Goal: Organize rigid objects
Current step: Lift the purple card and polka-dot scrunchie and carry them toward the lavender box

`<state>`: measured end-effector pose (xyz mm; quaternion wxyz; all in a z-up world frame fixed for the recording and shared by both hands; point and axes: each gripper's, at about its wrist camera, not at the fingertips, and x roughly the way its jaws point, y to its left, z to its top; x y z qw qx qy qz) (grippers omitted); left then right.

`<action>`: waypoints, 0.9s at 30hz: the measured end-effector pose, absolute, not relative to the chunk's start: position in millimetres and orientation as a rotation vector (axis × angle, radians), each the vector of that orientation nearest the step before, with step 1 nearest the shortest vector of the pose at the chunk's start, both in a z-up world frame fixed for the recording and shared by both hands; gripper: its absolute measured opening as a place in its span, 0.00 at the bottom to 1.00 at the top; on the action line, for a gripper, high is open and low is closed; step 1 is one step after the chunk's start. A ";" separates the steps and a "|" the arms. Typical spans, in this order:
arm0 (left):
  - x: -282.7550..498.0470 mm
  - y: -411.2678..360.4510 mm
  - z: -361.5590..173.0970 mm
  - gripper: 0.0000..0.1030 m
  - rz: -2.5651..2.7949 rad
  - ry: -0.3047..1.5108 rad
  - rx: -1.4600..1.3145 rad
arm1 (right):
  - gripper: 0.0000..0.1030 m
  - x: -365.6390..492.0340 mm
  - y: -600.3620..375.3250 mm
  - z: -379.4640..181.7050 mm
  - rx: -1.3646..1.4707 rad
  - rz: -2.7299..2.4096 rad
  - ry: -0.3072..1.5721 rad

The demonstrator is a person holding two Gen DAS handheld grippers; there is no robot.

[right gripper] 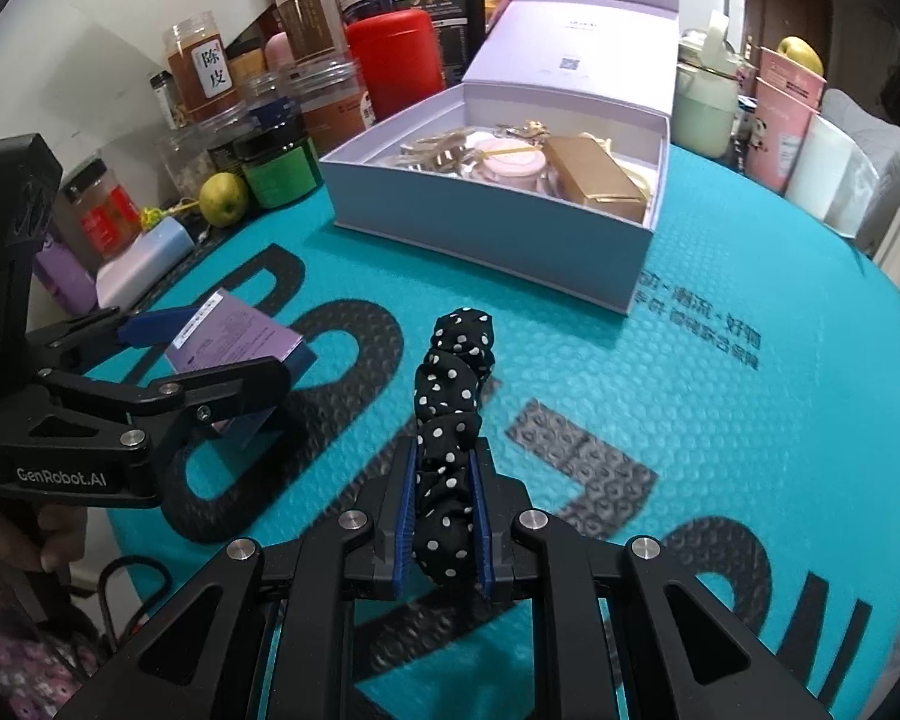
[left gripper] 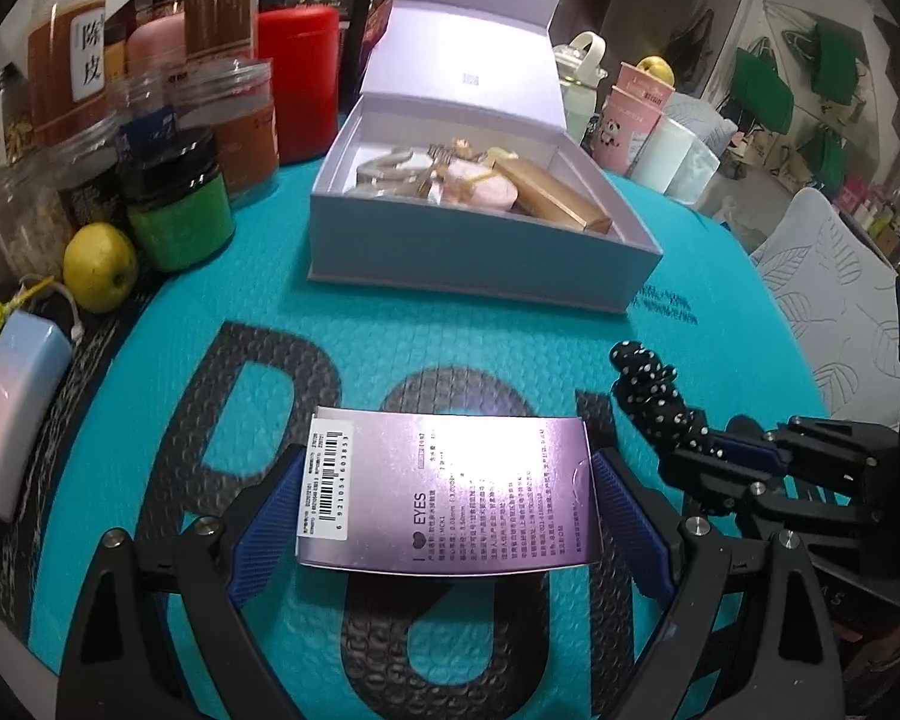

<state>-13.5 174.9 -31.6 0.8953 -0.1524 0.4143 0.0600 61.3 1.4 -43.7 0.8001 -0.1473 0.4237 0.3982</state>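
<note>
My left gripper (left gripper: 444,498) is shut on a flat purple carton (left gripper: 450,492) with a barcode label, its blue pads pressing both short ends, held above the teal mat (left gripper: 480,342). The same carton (right gripper: 234,336) shows at the left of the right wrist view, in the left gripper (right gripper: 222,348). My right gripper (right gripper: 444,510) is shut on a black scrunchie with white dots (right gripper: 450,414), which sticks out ahead of the fingers. That scrunchie (left gripper: 654,396) shows at the right of the left wrist view. Ahead stands an open lilac box (left gripper: 480,258) (right gripper: 498,240) holding a gold case (left gripper: 552,192) and several small items.
Jars, a red canister (left gripper: 297,84) and a green-labelled pot (left gripper: 180,216) crowd the back left, with a yellow-green apple (left gripper: 99,267) and a pale power bank (left gripper: 12,414). Pink cups (left gripper: 636,114), a white roll and a mug stand behind the box at right. A grey cushioned chair (left gripper: 822,312) is beyond the mat.
</note>
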 end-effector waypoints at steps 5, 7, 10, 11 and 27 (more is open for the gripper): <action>1.5 176.3 -25.1 0.90 0.108 0.853 -0.311 | 0.16 71.4 4.5 -36.4 -0.314 0.857 0.899; 7.1 176.6 -22.4 0.90 0.105 0.852 -0.304 | 0.16 76.0 5.0 -32.7 -0.311 0.852 0.894; 15.7 177.0 -17.5 0.90 0.086 0.848 -0.308 | 0.16 82.4 6.5 -28.4 -0.314 0.845 0.896; 18.7 177.1 -14.9 0.90 0.083 0.843 -0.309 | 0.16 85.5 6.2 -26.4 -0.315 0.840 0.894; 50.3 173.9 24.8 0.90 0.076 0.782 -0.224 | 0.16 114.6 5.1 12.9 -0.310 0.854 0.814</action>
